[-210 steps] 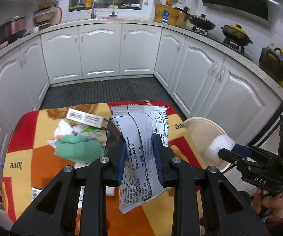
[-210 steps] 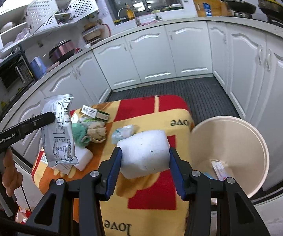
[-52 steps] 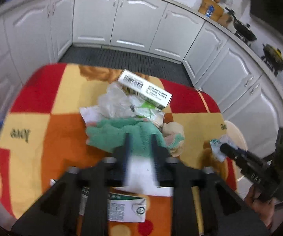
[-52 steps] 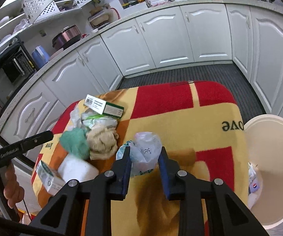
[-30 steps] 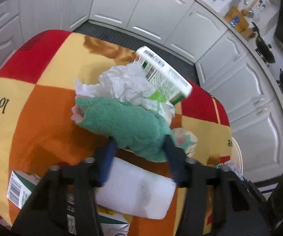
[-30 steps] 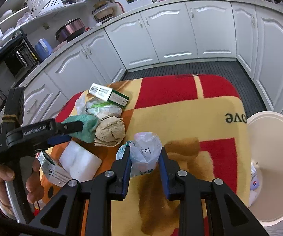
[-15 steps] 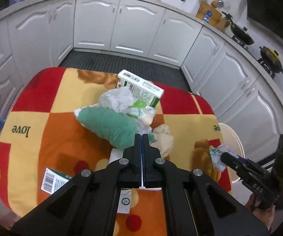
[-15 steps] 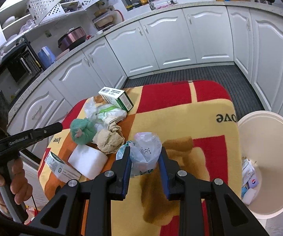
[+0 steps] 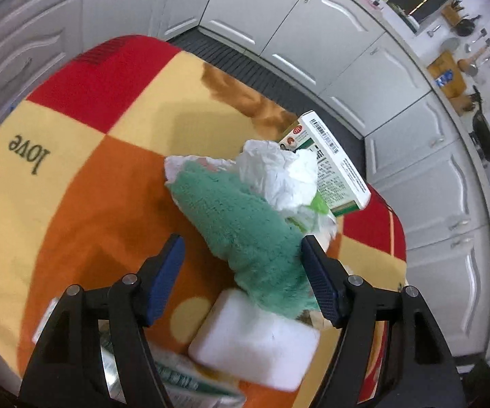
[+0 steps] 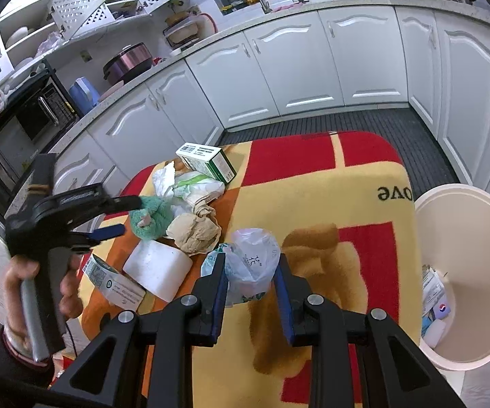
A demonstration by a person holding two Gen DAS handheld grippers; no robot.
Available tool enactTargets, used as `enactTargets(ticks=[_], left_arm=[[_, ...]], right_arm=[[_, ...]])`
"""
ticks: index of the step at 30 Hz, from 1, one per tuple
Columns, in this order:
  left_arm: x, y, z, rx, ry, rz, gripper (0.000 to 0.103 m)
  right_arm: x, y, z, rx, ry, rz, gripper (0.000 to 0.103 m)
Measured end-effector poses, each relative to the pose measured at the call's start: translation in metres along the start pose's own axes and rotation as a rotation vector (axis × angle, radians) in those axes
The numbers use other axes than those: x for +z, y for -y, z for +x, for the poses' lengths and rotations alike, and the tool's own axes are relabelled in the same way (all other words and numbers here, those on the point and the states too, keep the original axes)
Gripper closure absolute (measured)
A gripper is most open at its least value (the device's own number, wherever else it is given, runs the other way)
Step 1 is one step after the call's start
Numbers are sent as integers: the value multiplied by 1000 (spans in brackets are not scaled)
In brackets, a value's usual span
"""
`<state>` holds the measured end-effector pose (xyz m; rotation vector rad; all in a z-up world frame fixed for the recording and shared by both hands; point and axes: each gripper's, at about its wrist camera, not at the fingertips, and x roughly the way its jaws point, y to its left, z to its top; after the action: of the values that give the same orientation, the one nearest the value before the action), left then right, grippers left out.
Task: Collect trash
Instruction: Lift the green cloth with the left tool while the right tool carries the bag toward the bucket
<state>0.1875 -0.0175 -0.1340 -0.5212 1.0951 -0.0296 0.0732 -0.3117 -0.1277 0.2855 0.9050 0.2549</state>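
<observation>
My left gripper (image 9: 241,272) is open, its jaws on either side of a green fluffy cloth (image 9: 241,234) that lies on the blanket-covered table (image 9: 75,187). It also shows in the right wrist view (image 10: 127,216) beside the cloth (image 10: 153,217). My right gripper (image 10: 250,272) is shut on a crumpled clear plastic bag (image 10: 251,258) above the table. A white foam block (image 9: 255,343), crumpled white paper (image 9: 275,173) and a green-white carton (image 9: 333,166) lie around the cloth.
A cream trash bin (image 10: 466,255) with several wrappers inside stands right of the table. A brown paper wad (image 10: 194,231) and a flat labelled packet (image 10: 115,282) lie on the table. White kitchen cabinets (image 10: 296,68) ring the room.
My left gripper opened and dropped down close around the green cloth. My right gripper still holds the plastic bag in much the same place.
</observation>
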Motion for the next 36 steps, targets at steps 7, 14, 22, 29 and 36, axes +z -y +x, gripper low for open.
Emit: enactTargets(ticks=[7,14,22,29,36], left_arm=[[-7,16,0,-23,2,111,61],[-29,28,-57,-88,94,244,66],[-62,71,-101,-113,206,440,66],[-85,111,-93,-121,196,553,66],[-117,149,-77,-110,184,658,66]], right_arm=[[-2,2,1,0,-9,0,78],[-4,0,-12,4,15,5,78],[-8,0,-35,-4,61,21,78],[-11,9,-62,-39,98,16,78],[-16,33,-89,-90,134,50,78]])
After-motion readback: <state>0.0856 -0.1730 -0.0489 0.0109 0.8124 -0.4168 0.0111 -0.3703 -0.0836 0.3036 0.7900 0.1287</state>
